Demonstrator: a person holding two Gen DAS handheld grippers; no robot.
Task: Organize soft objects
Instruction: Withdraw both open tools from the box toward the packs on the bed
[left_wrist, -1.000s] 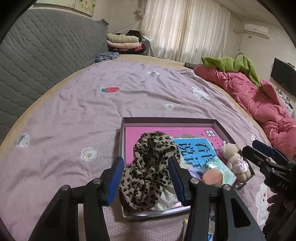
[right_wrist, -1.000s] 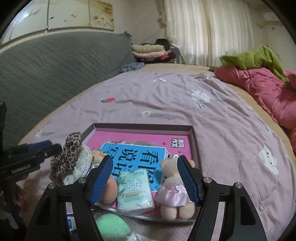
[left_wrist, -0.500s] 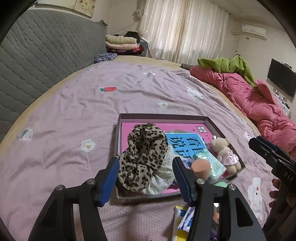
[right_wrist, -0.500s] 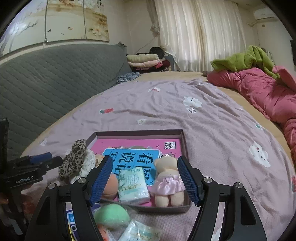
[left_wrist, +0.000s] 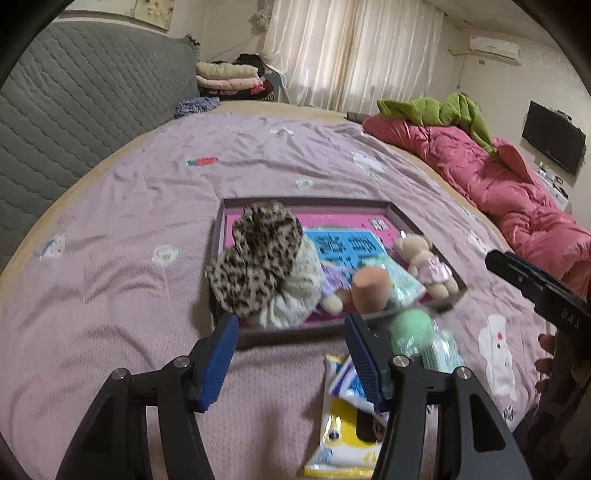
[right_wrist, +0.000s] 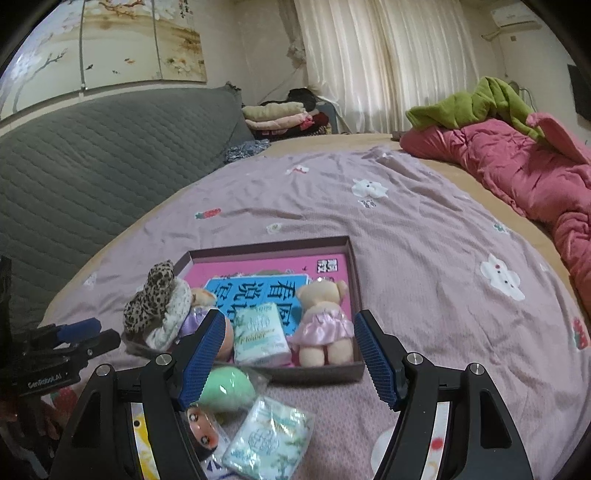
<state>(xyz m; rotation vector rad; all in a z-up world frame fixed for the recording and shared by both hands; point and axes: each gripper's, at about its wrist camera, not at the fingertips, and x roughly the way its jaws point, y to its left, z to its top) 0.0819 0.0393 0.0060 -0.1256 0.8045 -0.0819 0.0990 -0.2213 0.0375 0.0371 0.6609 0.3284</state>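
A shallow purple tray (left_wrist: 391, 208) with a pink and blue book in it lies on the bed. In it are a leopard-print scarf (left_wrist: 258, 258) over a white cloth, an orange sponge (left_wrist: 369, 288), a tissue pack (right_wrist: 260, 332) and a teddy bear (right_wrist: 321, 325) in a pink dress. My left gripper (left_wrist: 290, 325) is open and empty, just short of the tray's near rim, below the scarf. My right gripper (right_wrist: 290, 321) is open too, with nothing between its fingers, in front of the tissue pack and bear.
On the sheet before the tray lie a bagged green sponge (right_wrist: 225, 384), another tissue pack (right_wrist: 269, 435), a doll-face packet (right_wrist: 203, 435) and a yellow packet (left_wrist: 343, 435). A pink quilt (left_wrist: 498, 184) runs along the right. The grey headboard (left_wrist: 74, 110) is at the left.
Both grippers have drawn back from the tray. The left jaws widened and came off the leopard scarf, which stays in the tray. The loose packets near the tray have come into view.
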